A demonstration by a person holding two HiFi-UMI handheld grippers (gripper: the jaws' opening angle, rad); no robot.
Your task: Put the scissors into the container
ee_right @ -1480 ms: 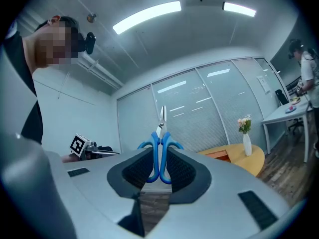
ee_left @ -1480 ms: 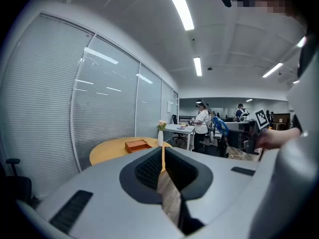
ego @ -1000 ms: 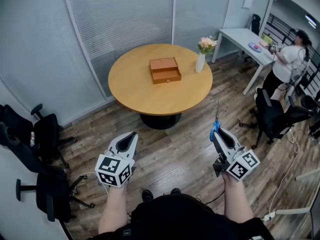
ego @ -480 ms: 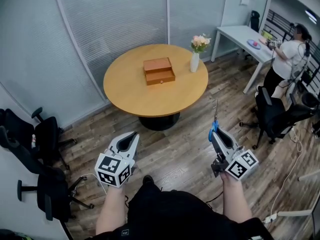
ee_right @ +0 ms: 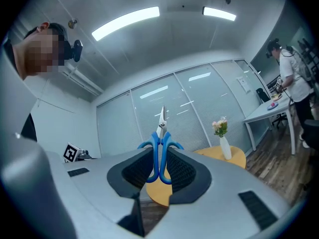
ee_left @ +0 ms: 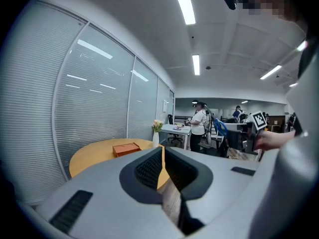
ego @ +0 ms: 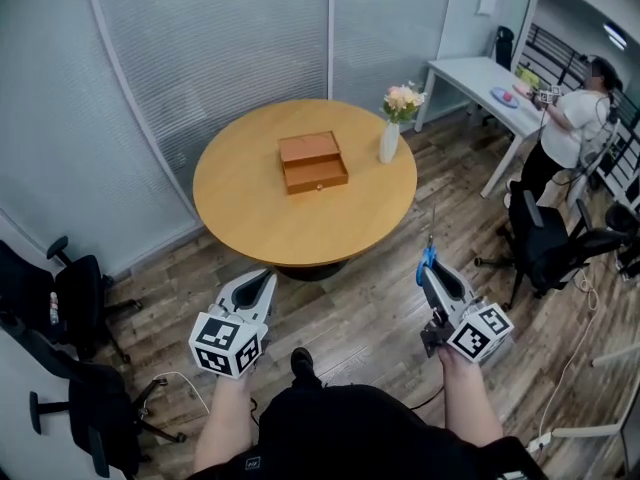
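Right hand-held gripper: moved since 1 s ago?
Yes. The right hand-held gripper, holding the scissors, has come nearer the round table; less floor shows between them.

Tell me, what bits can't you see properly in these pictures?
- Inside of the orange wooden drawer box: head view, too far off and too small to tell what it holds.
- Things on the white desk: head view, too small to name.
- Round wooden table: left gripper view, its near part is hidden behind the left gripper's own grey body.
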